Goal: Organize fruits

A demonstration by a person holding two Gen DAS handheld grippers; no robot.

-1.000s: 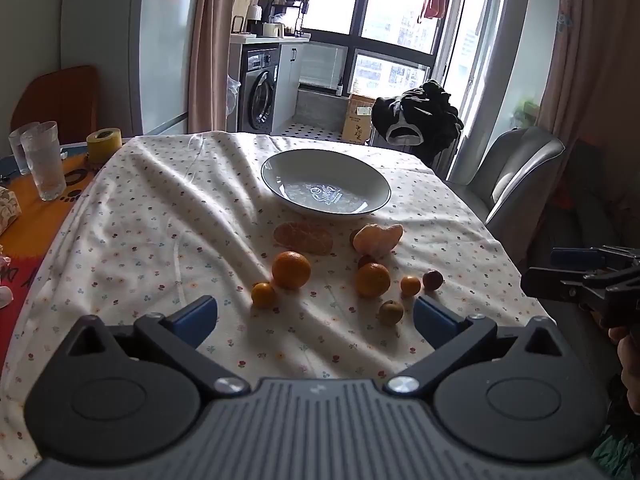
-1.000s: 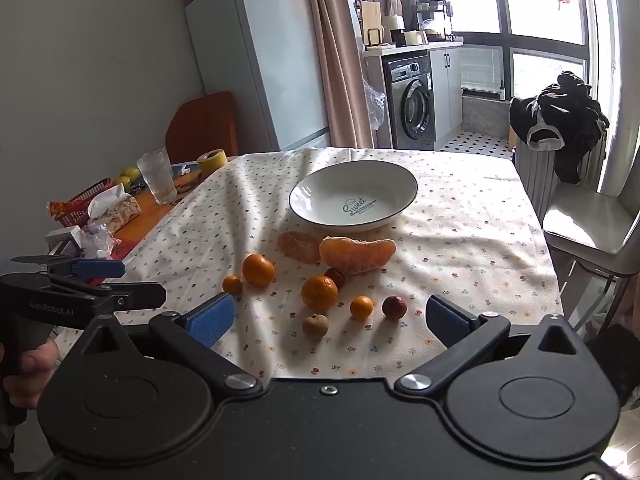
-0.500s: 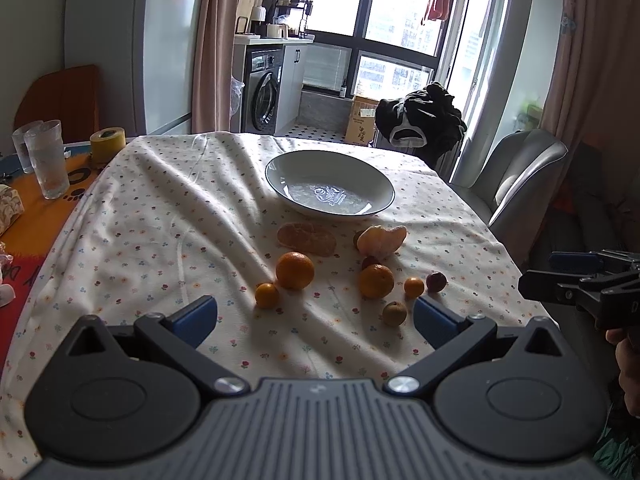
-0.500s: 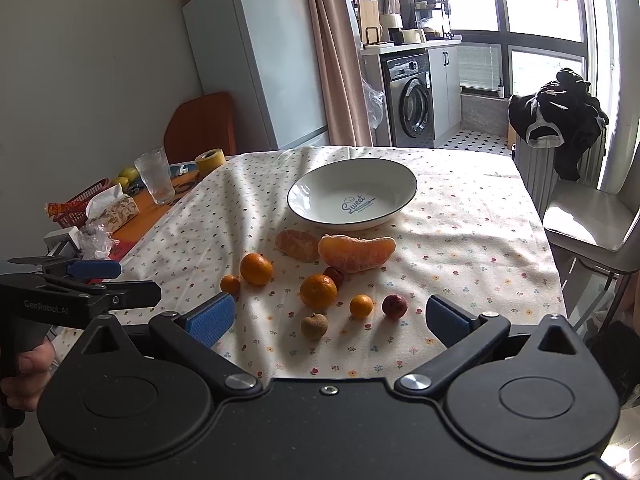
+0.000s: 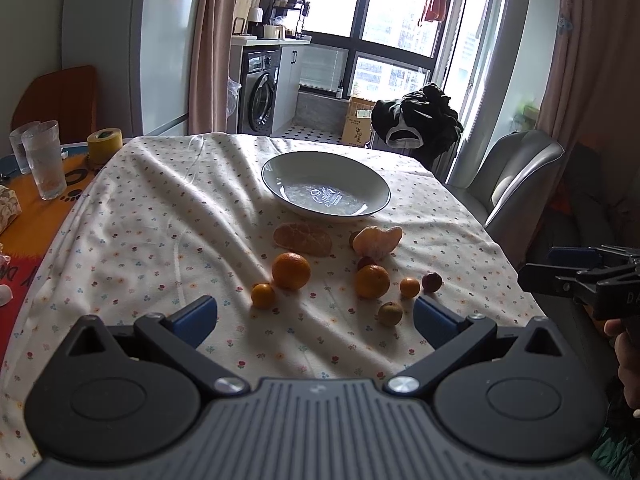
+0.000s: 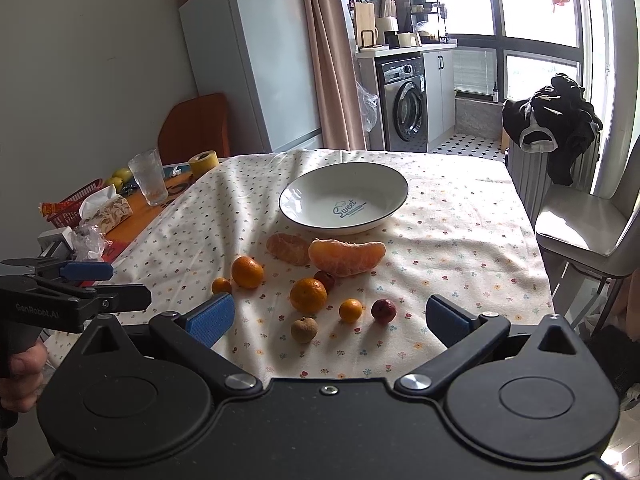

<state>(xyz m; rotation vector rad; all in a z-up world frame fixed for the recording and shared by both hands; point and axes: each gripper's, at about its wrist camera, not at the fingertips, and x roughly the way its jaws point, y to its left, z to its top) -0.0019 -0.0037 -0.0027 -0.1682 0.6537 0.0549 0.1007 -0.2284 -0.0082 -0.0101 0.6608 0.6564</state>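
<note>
Both grippers hover at the near table edge with blue-padded jaws spread wide and nothing between them: the left gripper (image 5: 315, 314) and the right gripper (image 6: 330, 318). At centre frame, the white shallow bowl with a dark rim (image 6: 396, 184) holds nothing; blue "Sweet" lettering shows on its floor. All fruit lies on the flowered tablecloth (image 5: 160, 224) just below it. Compared with a second ago the fruit has not moved; both views have crept slightly closer and the bowl sits a touch higher in the frame. In the right wrist view, the peeled orange segment cluster (image 6: 346, 257) lies with its long axis left-right, its pointed end toward the right edge. A flatter peeled mandarin half (image 6: 287, 248) lies beside it on the left, and two whole round oranges (image 6: 308, 294) sit lower.
</note>
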